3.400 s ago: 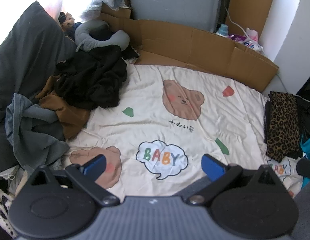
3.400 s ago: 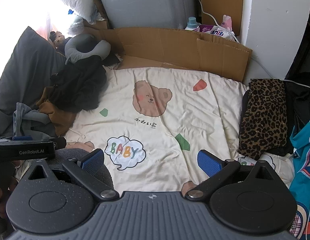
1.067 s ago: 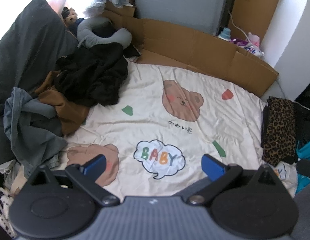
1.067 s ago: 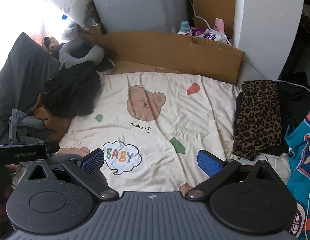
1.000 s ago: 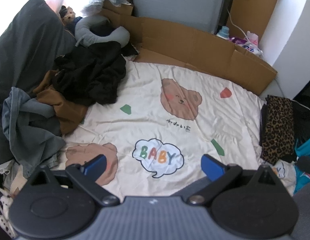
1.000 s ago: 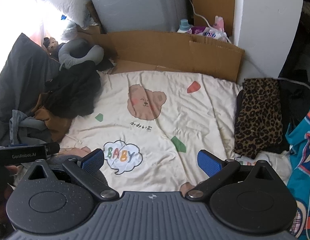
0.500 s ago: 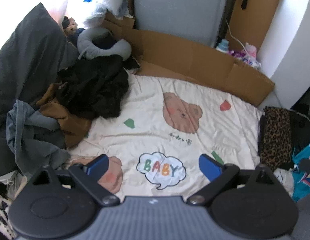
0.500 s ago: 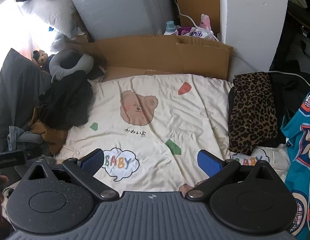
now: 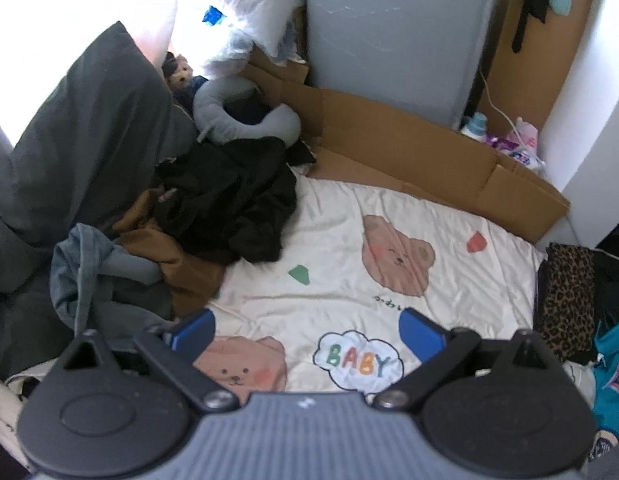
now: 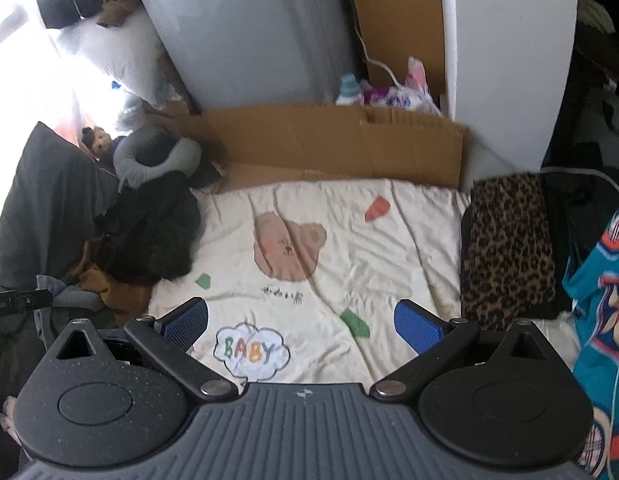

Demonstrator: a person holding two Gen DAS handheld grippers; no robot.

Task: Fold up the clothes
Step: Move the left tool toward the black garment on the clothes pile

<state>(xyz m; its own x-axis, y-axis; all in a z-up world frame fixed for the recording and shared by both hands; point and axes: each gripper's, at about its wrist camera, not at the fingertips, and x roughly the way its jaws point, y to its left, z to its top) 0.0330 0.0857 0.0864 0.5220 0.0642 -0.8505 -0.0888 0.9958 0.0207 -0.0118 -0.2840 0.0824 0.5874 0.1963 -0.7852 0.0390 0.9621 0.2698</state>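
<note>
Several crumpled clothes (image 9: 213, 216), black atop brown.

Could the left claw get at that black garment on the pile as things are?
Probably yes. The left claw is open and empty, and the black garment lies on top of the pile with nothing over it, ahead and to its left.

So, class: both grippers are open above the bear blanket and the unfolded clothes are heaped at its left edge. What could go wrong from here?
1. The black garment lies tangled over the brown one and grey one; a pinch may lift several together.
2. The left gripper and right gripper hang close together and could collide.
3. The leopard-print garment crowds the bear blanket, narrowing the folding space.
</note>
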